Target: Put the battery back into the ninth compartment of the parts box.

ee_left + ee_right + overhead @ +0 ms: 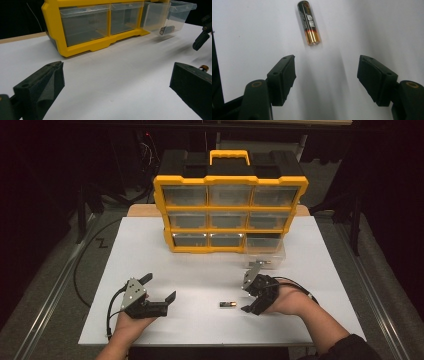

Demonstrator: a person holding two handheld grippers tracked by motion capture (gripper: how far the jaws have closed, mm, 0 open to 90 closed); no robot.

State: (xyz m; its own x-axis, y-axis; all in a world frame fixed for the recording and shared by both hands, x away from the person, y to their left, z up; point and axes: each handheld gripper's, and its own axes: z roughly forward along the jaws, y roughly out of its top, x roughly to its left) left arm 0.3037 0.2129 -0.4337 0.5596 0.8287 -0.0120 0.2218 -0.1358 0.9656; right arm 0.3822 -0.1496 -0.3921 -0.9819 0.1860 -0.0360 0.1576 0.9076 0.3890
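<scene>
right gripper (325, 75): jaws apart, empty | battery (309, 22): on table (374, 30), 12 o'clock of jaws, untouched | left gripper (117, 87): jaws wide, empty

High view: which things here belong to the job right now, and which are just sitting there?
In the job:
battery
right gripper, open, pointed at it
pulled-out clear drawer

Just there:
yellow organizer
left gripper, open, holding nothing

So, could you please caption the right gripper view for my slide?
Open right gripper lined up just short of a battery lying on the white table.
</scene>
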